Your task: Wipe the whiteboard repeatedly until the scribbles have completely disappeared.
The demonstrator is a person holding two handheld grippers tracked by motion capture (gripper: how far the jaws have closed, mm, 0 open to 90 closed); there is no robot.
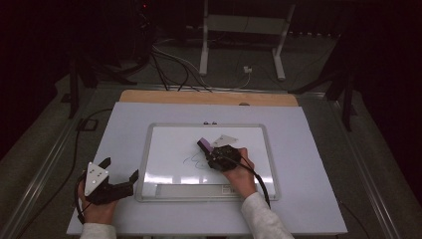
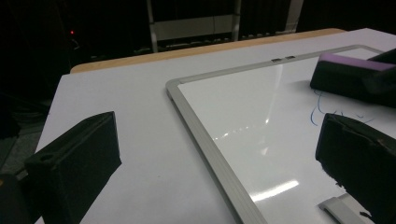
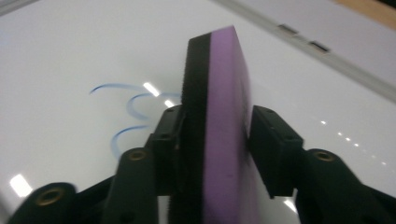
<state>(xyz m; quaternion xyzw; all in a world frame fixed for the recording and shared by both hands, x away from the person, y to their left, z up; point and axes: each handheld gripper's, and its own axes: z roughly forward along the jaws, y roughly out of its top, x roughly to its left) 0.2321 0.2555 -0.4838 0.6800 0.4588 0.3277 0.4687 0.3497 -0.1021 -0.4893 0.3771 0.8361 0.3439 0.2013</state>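
eraser (image 3: 219, 116): clamped on edge between the right gripper (image 1: 211, 152) pads
scribble (image 1: 195, 160): just left of it
left gripper (image 1: 119, 173): open, empty, farther off

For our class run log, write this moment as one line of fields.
right gripper: shut on purple eraser | eraser above blue scribble on whiteboard | left gripper: open, at board's left edge

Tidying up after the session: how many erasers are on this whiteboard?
1: the purple eraser, held on edge between the right gripper fingers, over the blue scribble mid-whiteboard. None else seen.
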